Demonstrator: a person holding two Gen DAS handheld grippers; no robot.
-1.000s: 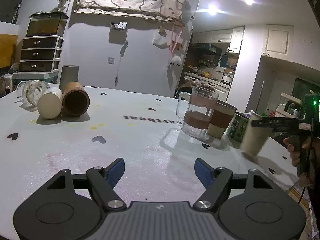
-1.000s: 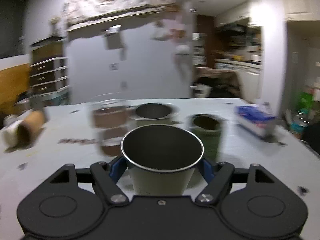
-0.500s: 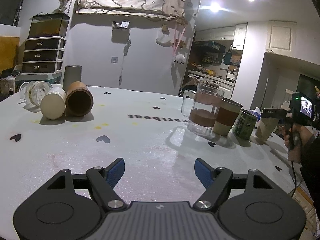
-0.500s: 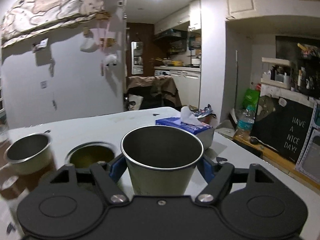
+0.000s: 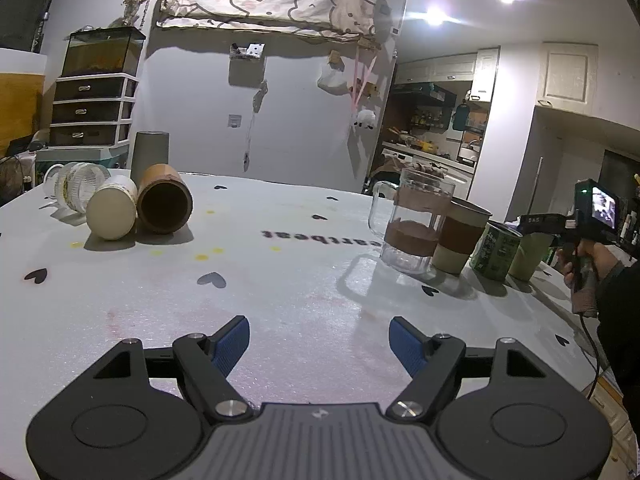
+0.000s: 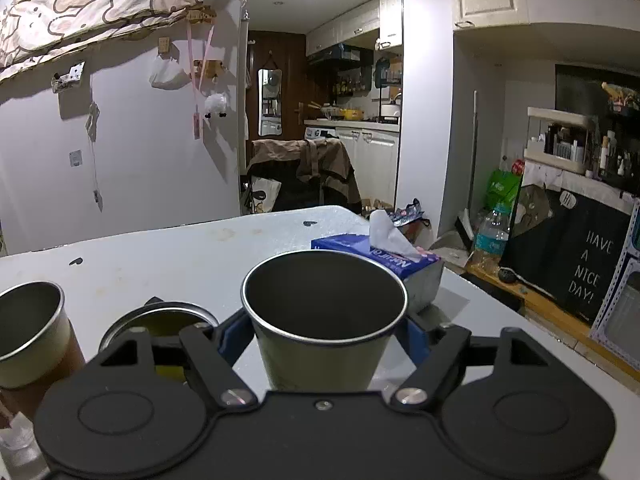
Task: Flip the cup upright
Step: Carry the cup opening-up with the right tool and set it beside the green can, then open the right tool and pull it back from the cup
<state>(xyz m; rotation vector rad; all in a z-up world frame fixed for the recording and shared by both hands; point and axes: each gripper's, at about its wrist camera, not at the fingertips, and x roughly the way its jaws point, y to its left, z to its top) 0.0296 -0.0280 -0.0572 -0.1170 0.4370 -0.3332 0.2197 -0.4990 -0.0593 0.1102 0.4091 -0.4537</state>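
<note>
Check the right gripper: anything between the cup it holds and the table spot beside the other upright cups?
Nothing visible. The right gripper is shut on the cup, upright, mouth up. The green cup stands just to its left and the tissue box behind it to the right; neither is under it. Whether its base touches the table cannot be told.

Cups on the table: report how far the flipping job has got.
Done: three cups stand upright at the right, the glass mug among them. In hand: the right gripper is shut on a green cup, mouth up, beside that row. Left: the brown cup and cream cup lie sideways; the left gripper is open, empty.
</note>
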